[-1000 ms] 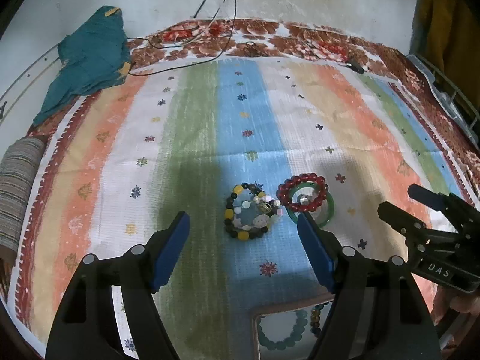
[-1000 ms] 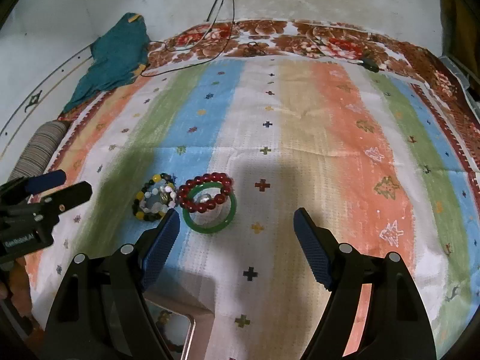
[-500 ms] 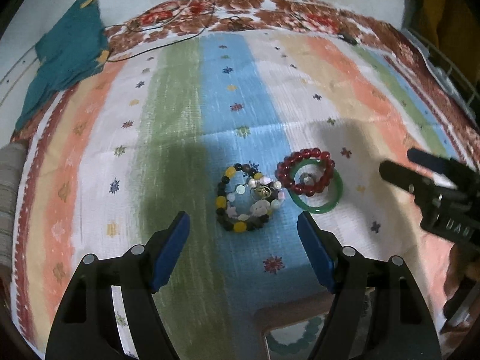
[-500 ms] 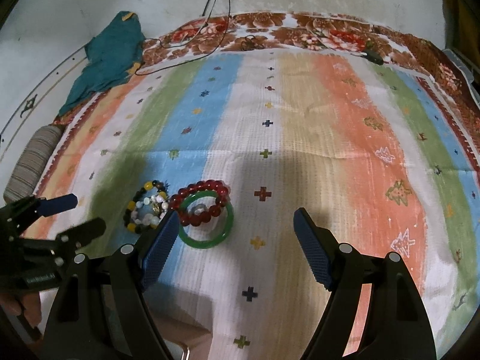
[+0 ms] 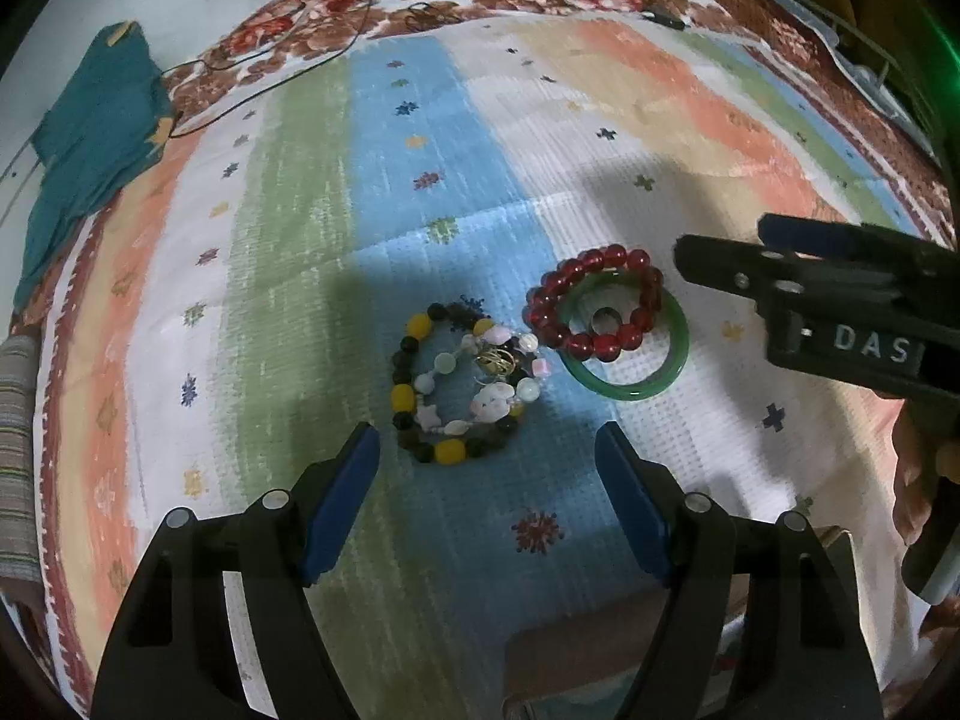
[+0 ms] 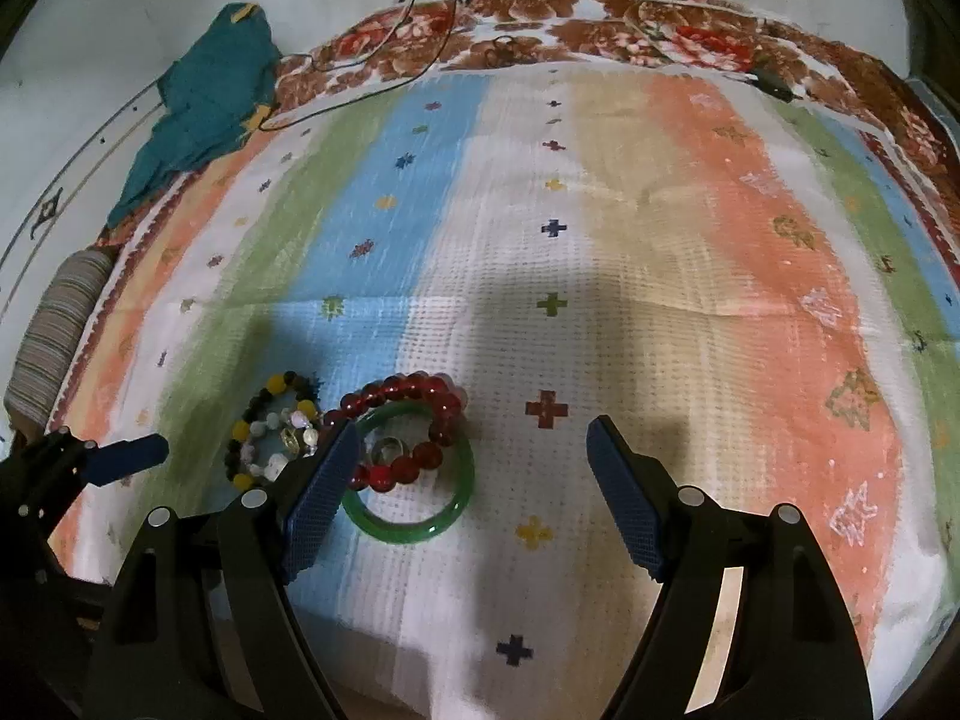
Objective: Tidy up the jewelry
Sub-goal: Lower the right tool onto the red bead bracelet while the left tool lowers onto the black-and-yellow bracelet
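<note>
Lying on the left: the mixed bead bracelet (image 5: 456, 387) sits on the blue stripe of the striped cloth (image 5: 288, 252), with a pale bead strand and a small gold ring (image 5: 498, 360) heaped inside its loop.
Left gripper (image 5: 487, 468): spread wide, empty, poised just short of that bracelet.
Handling, beads: probably light and floppy on elastic; pinch across the strand at its near edge, since round beads may roll out.
Middle: the red bead bracelet (image 5: 591, 306) overlaps the far rim of the green bangle (image 5: 636, 387), with a small silver ring (image 5: 605, 319) inside.
Handling, bangle: likely stiff, smooth, slippery and breakable; grip across the bare near rim.
Right gripper (image 6: 468, 480): spread, empty, its left finger over the red beads' edge.
</note>
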`<action>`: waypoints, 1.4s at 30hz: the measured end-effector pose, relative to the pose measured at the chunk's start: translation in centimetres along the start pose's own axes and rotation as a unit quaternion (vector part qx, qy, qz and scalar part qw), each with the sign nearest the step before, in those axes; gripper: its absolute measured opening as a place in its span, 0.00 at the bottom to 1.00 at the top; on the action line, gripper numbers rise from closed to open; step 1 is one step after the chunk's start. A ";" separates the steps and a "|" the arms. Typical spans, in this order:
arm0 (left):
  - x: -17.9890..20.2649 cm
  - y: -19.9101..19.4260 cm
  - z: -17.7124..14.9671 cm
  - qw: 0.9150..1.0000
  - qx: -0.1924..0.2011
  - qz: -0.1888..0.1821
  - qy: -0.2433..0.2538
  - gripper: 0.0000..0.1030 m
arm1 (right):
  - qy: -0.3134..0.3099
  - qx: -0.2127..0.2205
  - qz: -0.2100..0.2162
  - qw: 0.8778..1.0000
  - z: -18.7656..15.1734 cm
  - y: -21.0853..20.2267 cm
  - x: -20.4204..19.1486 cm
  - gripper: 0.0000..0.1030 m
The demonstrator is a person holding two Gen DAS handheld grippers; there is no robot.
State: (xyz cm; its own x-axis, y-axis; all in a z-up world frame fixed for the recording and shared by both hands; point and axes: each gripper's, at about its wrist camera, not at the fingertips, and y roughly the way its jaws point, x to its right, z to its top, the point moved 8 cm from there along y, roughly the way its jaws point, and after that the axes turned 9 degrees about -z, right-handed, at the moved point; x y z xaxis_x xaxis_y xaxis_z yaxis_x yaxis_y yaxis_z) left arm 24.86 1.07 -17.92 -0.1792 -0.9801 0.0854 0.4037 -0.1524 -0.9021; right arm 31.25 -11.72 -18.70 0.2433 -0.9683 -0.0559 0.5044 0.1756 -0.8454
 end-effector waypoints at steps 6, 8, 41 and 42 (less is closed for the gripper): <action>0.2 0.8 0.2 1.000 -0.006 0.002 0.014 0.72 | 0.000 -0.013 0.006 1.000 0.1 1.5 -0.3 0.76; 0.2 1.1 0.3 1.000 -0.009 0.003 0.018 0.72 | 0.002 -0.014 0.009 1.000 0.1 1.9 -0.5 0.76; 0.1 4.4 1.1 0.998 -0.032 -0.046 0.019 0.22 | -0.019 -0.030 0.039 0.999 -0.5 4.5 -1.8 0.14; 0.1 4.4 1.1 0.998 -0.032 -0.043 0.020 0.22 | -0.020 -0.029 0.038 0.999 -0.5 4.4 -1.8 0.14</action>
State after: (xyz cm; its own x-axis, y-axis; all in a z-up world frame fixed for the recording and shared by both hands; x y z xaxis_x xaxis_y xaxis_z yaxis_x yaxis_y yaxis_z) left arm 27.59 0.16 -21.45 -0.2468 -0.9577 0.1480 0.3279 -0.2262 -0.9172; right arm 32.66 -9.28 -22.62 0.3124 -0.9445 -0.1016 0.4341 0.2370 -0.8691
